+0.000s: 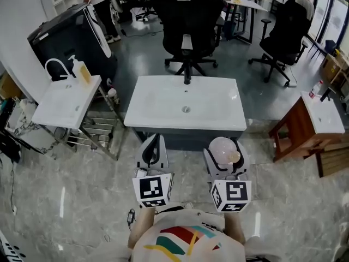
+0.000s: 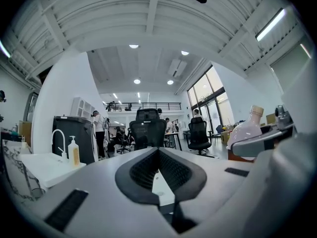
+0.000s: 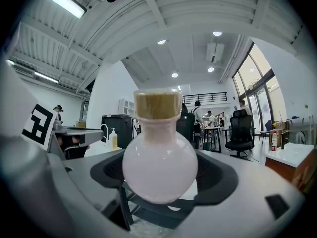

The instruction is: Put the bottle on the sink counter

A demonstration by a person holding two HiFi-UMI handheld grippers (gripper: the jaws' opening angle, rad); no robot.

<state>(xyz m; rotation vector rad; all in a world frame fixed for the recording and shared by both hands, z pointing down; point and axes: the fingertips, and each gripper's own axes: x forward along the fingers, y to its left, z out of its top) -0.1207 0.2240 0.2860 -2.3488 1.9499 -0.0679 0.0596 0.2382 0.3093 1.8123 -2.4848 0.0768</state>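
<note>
A round pale pink bottle (image 1: 224, 150) with a cork stopper hangs upright in my right gripper (image 1: 224, 148), which is shut on its wide belly. In the right gripper view the bottle (image 3: 159, 167) fills the middle between the two dark jaws of the right gripper (image 3: 163, 176). The white sink counter (image 1: 163, 102) stands just ahead of both grippers, with a drain in its basin. My left gripper (image 1: 153, 142) is beside the right one, shut and holding nothing; its jaws (image 2: 158, 152) meet at the tip. From the left gripper view the bottle (image 2: 246, 130) shows at the right.
A smaller white sink (image 1: 65, 105) with a soap dispenser (image 1: 84, 72) stands at the left, in front of a black cabinet (image 1: 65, 37). A black office chair (image 1: 188, 15) is behind the sink counter. A wooden stand with a white top (image 1: 322, 116) is at the right.
</note>
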